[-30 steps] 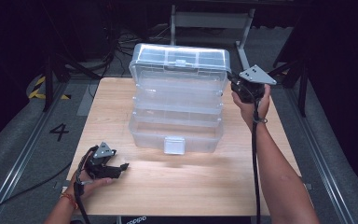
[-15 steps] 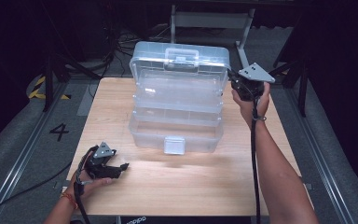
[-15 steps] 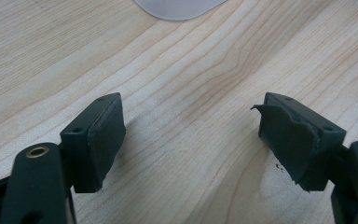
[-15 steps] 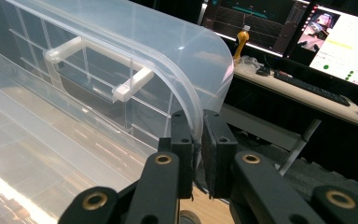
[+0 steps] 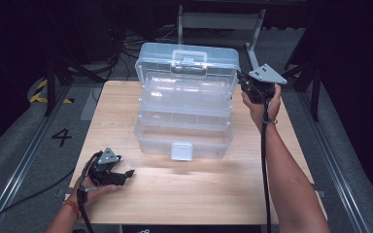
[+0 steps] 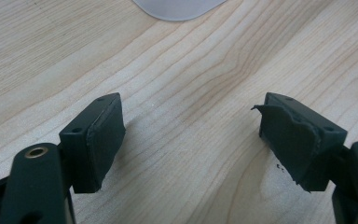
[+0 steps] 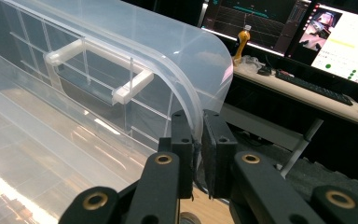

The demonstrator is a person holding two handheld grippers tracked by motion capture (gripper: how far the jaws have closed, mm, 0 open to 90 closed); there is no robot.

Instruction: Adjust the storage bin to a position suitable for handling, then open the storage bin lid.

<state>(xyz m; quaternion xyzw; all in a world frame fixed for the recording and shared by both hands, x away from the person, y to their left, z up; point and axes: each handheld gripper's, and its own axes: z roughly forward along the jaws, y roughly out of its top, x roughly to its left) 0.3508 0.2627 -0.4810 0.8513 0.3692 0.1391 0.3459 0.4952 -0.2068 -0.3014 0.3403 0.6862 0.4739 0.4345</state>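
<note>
A clear plastic tiered toolbox (image 5: 182,131) stands in the middle of the wooden table (image 5: 199,194), its white latch (image 5: 182,151) facing the front. Its lid (image 5: 189,60) is raised almost upright, handle (image 5: 189,58) toward the back. My right gripper (image 5: 242,81) is shut on the lid's right edge; in the right gripper view the jaws (image 7: 198,140) pinch the curved rim of the lid (image 7: 121,42) beside the handle (image 7: 98,70). My left gripper (image 5: 128,172) rests low at the table's front left, open, with only bare wood between its jaws (image 6: 191,135).
The box's stepped trays (image 5: 184,104) look empty. A metal frame (image 5: 221,19) stands behind the table. A floor mark "4" (image 5: 60,137) lies at the left. Past the lid, a desk holds monitors (image 7: 340,32), a keyboard (image 7: 314,88) and a bottle (image 7: 241,42).
The lid has swung up and back from lying nearly flat to almost upright, held by my right gripper. The left gripper has stayed put.
</note>
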